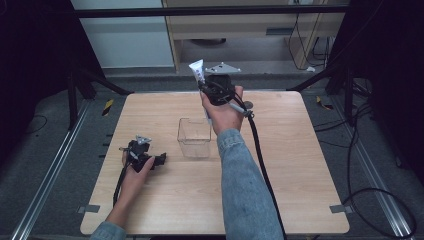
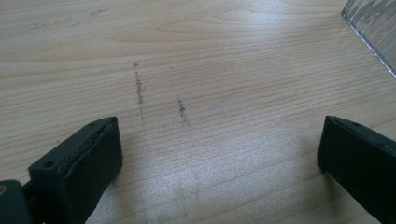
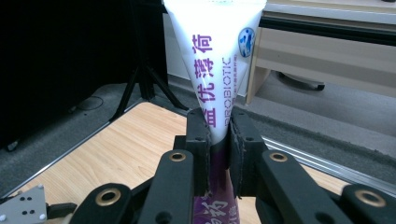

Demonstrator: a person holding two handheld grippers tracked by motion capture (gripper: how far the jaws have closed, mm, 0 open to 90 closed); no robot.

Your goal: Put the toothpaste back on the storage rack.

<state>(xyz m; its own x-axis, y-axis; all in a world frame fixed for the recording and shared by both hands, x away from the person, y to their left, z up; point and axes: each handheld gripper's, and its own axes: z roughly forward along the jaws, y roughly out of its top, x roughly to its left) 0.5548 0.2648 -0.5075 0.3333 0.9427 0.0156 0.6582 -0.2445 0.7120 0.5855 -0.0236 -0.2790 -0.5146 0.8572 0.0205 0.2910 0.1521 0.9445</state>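
A white tube with purple lettering point(image 3: 215, 65) stands upright between the black jaws of my right gripper point(image 3: 218, 133), which is shut on it near the purple lower part. From above, that tube point(image 1: 197, 71) sticks up past the far table edge, above the right gripper point(image 1: 207, 86). A clear plastic box point(image 1: 194, 137) sits mid-table, just nearer than the right hand. My left gripper point(image 1: 161, 160) rests low at the table's left, jaws wide open over bare wood point(image 2: 219, 154); a corner of the clear box point(image 2: 376, 28) lies ahead of it.
The wooden table point(image 1: 300, 170) has free room on its right half and near edge. Dark stands point(image 1: 80, 80) and cables point(image 1: 370, 195) ring the table on the floor. A pale cabinet point(image 3: 336, 51) stands behind.
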